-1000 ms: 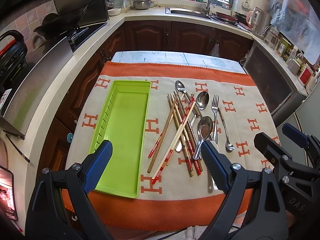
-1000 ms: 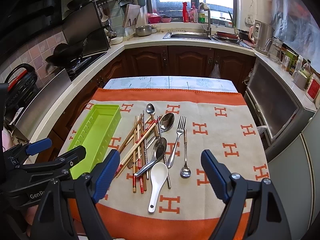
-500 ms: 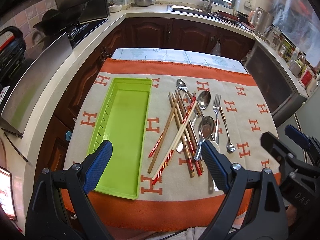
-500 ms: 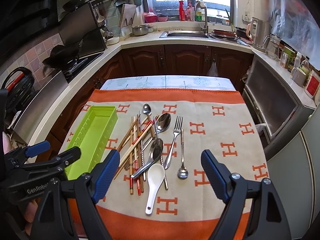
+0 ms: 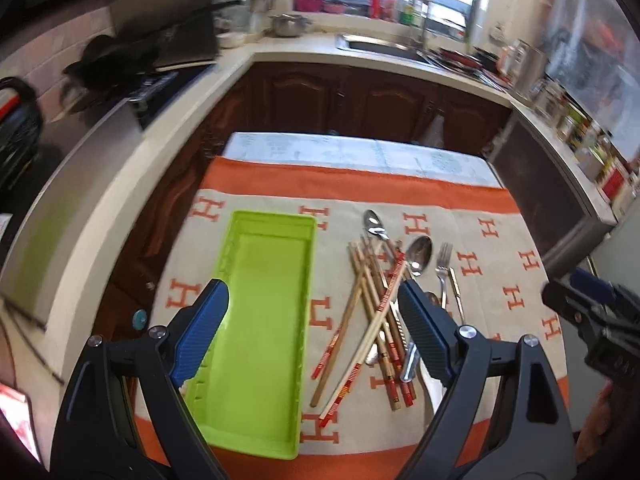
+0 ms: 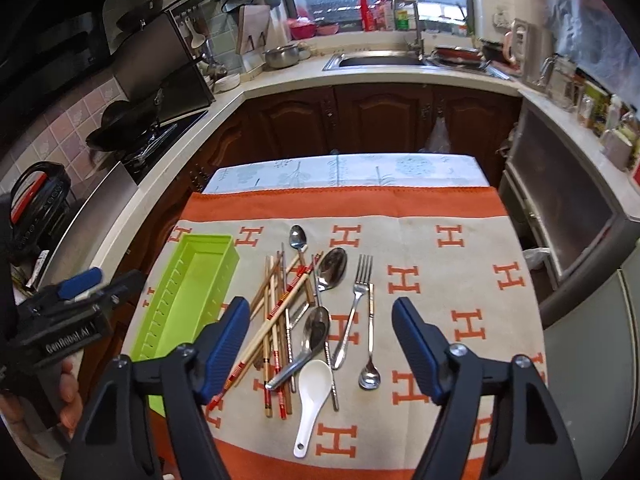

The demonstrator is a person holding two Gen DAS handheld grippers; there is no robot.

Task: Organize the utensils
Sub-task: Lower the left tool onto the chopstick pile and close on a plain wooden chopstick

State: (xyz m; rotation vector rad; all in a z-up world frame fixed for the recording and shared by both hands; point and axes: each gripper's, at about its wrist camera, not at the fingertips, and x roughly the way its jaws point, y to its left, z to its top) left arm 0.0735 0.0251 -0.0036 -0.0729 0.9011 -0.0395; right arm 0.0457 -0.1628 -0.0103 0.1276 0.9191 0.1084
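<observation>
Both tongs hang wide apart and hold nothing: the left tongs (image 5: 312, 328) in the lower part of its frame over the near end of the empty green tray (image 5: 264, 300), the right tongs (image 6: 320, 344) low in its frame over the near ends of the utensils. The chopsticks (image 6: 276, 320), metal spoons (image 6: 312, 340), fork (image 6: 356, 304) and white ceramic spoon (image 6: 312, 392) lie in a loose pile at frame center, just right of the tray on the cloth-covered worktop (image 6: 460, 280). Their long axes run mostly away from the camera, roughly parallel to the tray, and the right tongs seems nearer, so I judge it should pick first.
</observation>
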